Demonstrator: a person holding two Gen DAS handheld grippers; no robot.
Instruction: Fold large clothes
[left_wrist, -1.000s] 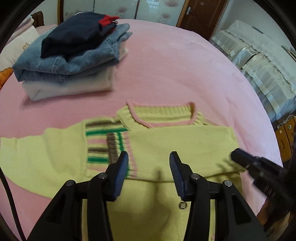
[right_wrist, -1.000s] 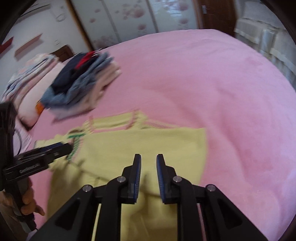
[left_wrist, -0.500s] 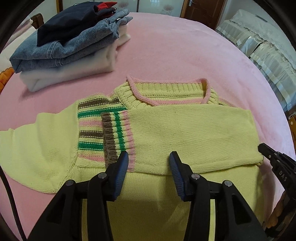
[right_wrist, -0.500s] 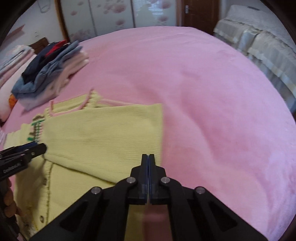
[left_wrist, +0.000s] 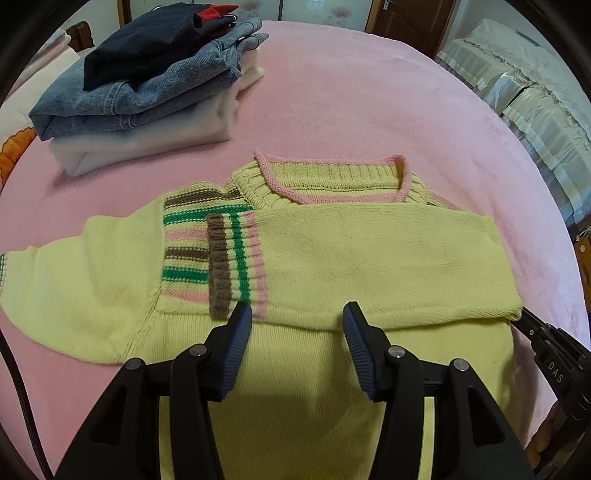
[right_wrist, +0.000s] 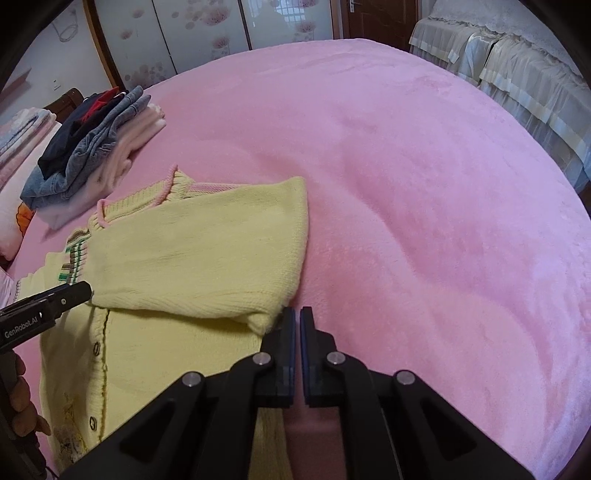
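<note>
Covering nearly everything in both views, the pink bedspread gives a broad flat surface for folding. At frame centre of the left view lies the yellow knit cardigan, collar toward the top, long axis running bottom to top; one sleeve is folded crosswise over the chest, the other sleeve spread left, probably next. Upper left sits a stack of folded clothes, kept aside. The left gripper hovers spread wide; the right gripper, nearly pressed together, holds nothing beside the fold.
</note>
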